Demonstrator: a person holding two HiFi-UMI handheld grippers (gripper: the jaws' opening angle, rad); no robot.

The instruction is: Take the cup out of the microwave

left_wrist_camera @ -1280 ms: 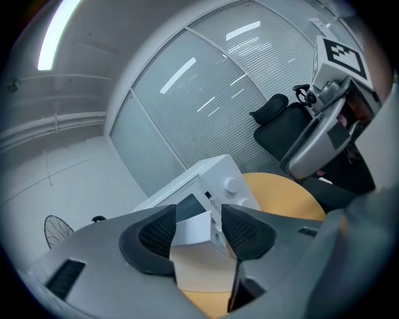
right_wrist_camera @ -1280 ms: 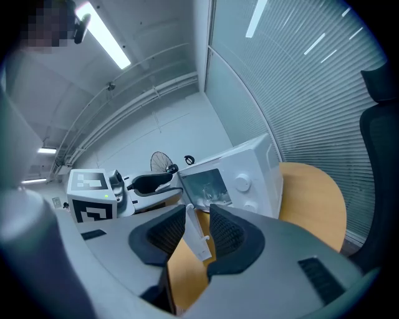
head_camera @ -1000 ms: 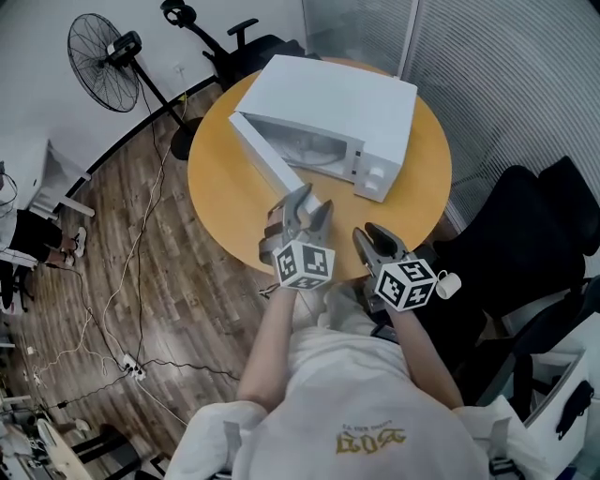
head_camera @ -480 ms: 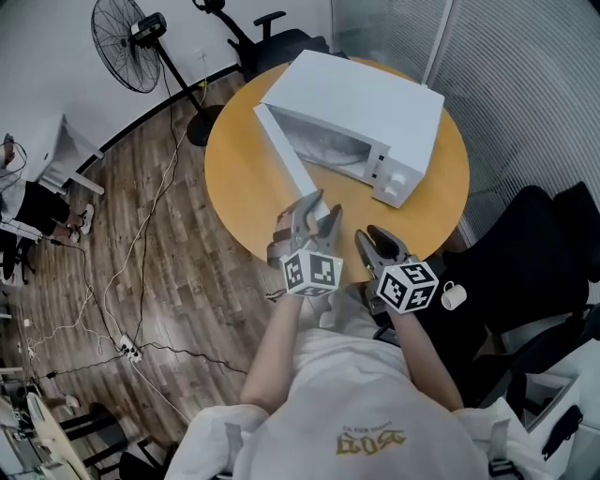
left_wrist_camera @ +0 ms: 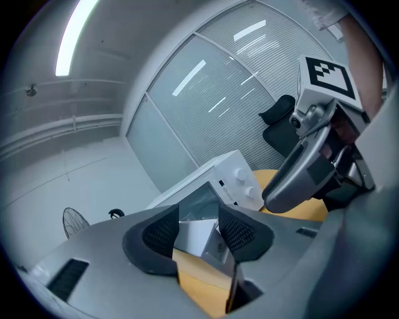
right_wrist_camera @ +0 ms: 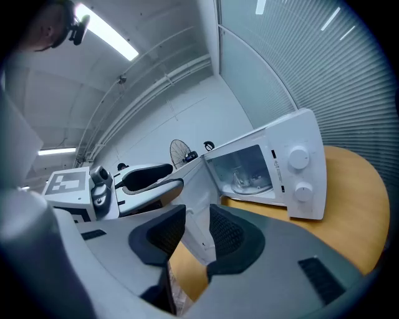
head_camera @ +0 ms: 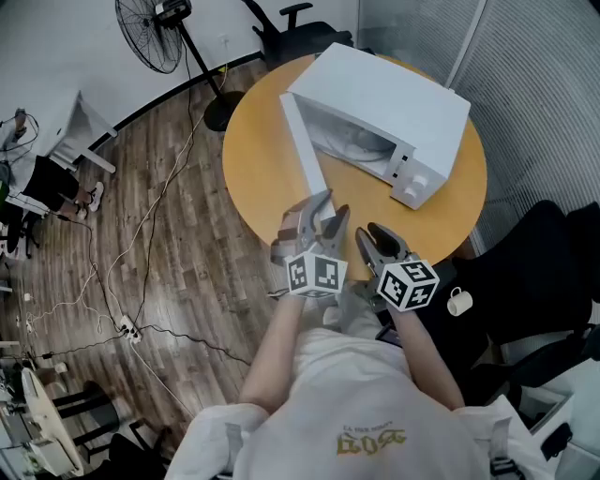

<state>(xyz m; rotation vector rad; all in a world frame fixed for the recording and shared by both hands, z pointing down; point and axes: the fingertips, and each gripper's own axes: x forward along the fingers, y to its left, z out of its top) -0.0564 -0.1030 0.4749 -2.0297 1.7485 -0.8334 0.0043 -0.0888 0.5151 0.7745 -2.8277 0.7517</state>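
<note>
The white microwave [head_camera: 394,94] stands on the round wooden table [head_camera: 258,178] with its door [head_camera: 305,145] swung wide open. In the right gripper view a clear glass cup [right_wrist_camera: 248,177] shows inside the cavity. My left gripper [head_camera: 330,208] hovers over the table's near edge, close to the door's free end. Its jaws [left_wrist_camera: 198,233] have just been closing; a gap remains between them and nothing is in it. My right gripper [head_camera: 367,234] hangs beside it on the right, also pointing at the microwave [right_wrist_camera: 299,168]. It is open [right_wrist_camera: 196,233] and empty.
A small white mug [head_camera: 459,300] lies on the black chair [head_camera: 534,272] right of my right gripper. A standing fan [head_camera: 155,19] and an office chair [head_camera: 300,23] are behind the table. Cables [head_camera: 122,328] trail over the wooden floor at left.
The head view has swung, so the microwave and table now sit further right and higher. Both grippers have drifted slightly right. The left jaws stand a little narrower.
</note>
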